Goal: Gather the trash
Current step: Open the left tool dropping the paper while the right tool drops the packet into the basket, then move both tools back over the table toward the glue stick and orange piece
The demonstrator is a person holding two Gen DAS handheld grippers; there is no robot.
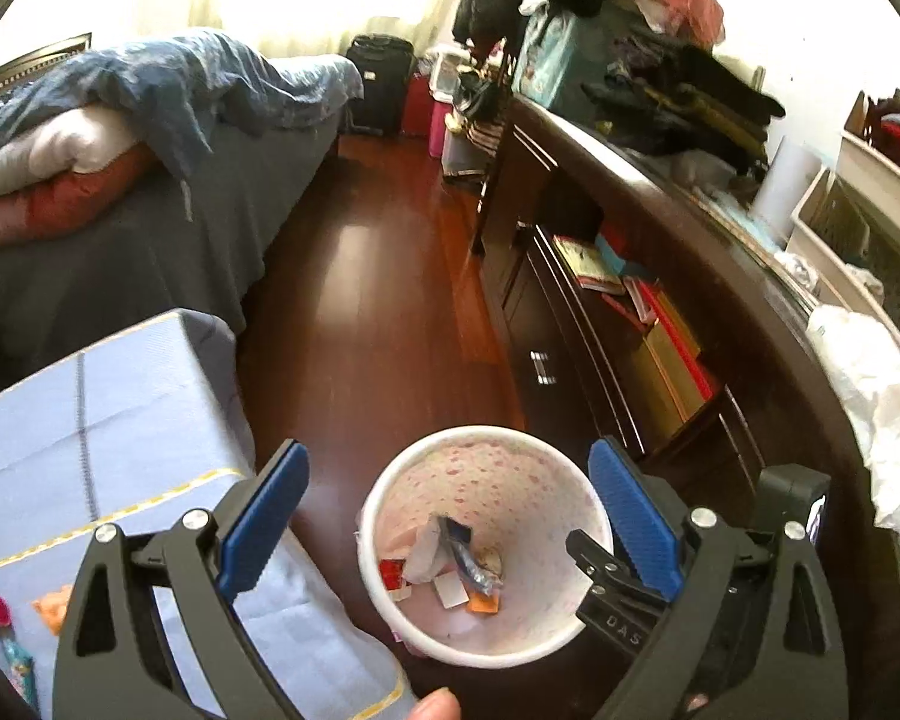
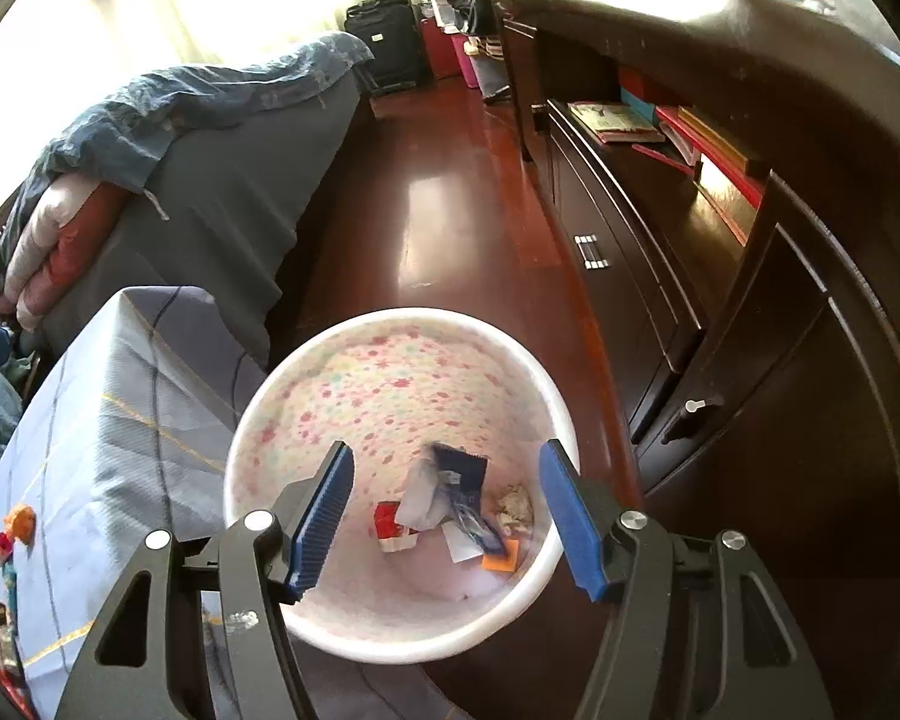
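A white trash bin (image 1: 390,492) with a pink-speckled liner stands on the wooden floor; it also shows in the right wrist view (image 2: 282,420). Several wrappers and paper scraps (image 1: 450,564) lie at its bottom, also in the right wrist view (image 2: 450,510). My left gripper (image 1: 450,516) is open and empty above the bin. My right gripper (image 2: 450,516) is open and empty over the bin's mouth; part of it (image 1: 606,576) shows at the bin's right rim in the left wrist view. More small trash (image 1: 54,600) lies on the blue-clothed table (image 1: 108,408) to the left, also in the right wrist view (image 2: 18,522).
A bed (image 1: 150,210) with bedding stands at the left. A dark dresser (image 1: 630,330) with books and clutter runs along the right. A black suitcase (image 1: 378,84) stands at the far end of the floor (image 1: 360,300). A thumb (image 1: 435,705) shows at the bottom edge.
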